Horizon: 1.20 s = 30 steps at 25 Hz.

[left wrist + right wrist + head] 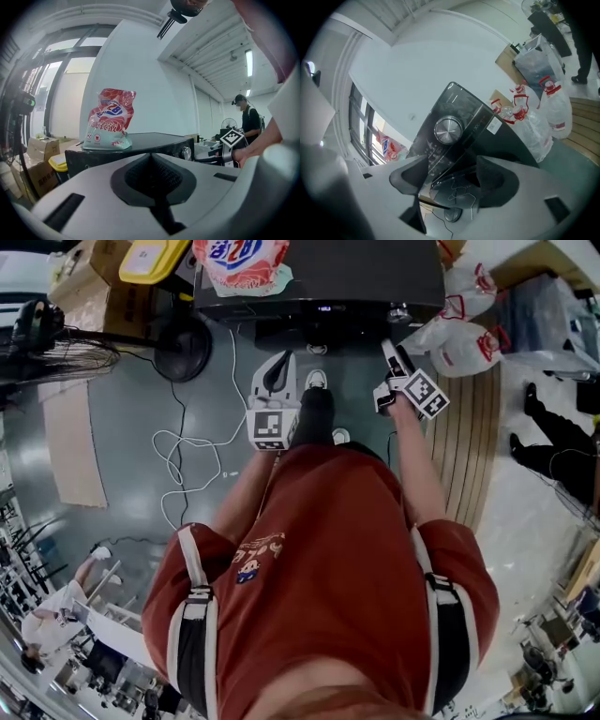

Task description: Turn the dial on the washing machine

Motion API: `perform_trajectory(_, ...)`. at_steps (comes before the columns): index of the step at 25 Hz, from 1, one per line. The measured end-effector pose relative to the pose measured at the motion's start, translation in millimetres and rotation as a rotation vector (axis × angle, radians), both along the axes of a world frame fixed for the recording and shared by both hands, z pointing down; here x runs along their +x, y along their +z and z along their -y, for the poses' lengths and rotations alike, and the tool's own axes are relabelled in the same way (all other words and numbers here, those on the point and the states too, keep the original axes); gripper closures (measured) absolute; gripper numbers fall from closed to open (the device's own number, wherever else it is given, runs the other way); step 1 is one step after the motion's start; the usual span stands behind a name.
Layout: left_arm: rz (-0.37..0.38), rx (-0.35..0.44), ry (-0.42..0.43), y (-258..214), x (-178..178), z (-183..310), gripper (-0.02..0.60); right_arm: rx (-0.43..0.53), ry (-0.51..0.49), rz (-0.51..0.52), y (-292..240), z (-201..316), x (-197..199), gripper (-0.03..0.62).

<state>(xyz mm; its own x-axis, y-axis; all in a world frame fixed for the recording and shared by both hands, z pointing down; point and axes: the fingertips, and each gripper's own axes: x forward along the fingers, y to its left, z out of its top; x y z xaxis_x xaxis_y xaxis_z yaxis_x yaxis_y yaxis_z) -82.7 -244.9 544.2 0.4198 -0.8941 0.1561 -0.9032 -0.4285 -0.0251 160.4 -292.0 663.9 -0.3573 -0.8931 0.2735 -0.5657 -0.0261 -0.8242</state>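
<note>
Because the dial (448, 130) sits just ahead, untouched, the right tool (450, 172) is spread wide, likely to straddle it; the left tool (151, 159), pressed together, hangs idle.

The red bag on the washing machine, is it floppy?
Probably squishy: the bag looks like a crinkled soft pouch. It stands upright on the washing machine, wider at its base, so a high push might tip it.

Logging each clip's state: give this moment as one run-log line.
phase: approach | right tool: open, aimed at dial, not on it | left tool: shut, empty | washing machine: dial not gripped
</note>
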Motion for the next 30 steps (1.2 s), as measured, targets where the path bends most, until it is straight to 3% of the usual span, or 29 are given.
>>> perform_trajectory(6, -0.008, -0.039, -0.03, -2.2, -4.1, -35.1, 0.572, -0.045, -0.083, -0.169, 2.2, -54.3, -9.4, 0.273)
perform_trajectory(15, 0.013, -0.076, -0.073, -4.1, -19.4, -90.5, 0.572, 0.03, -0.183, -0.507, -38.0, -113.3, -25.0, 0.29)
perform_trajectory(21, 0.07, -0.074, -0.11, -20.9, -30.9, -102.9, 0.572, 0.191, -0.222, -0.717, -100.2, -121.0, -35.6, 0.31)
perform_trajectory(30, 0.027, 0.062, -0.151, -100.2, -39.7, -93.8, 0.572, 0.432, -0.197, -0.958, -213.7, -119.4, -42.0, 0.313)
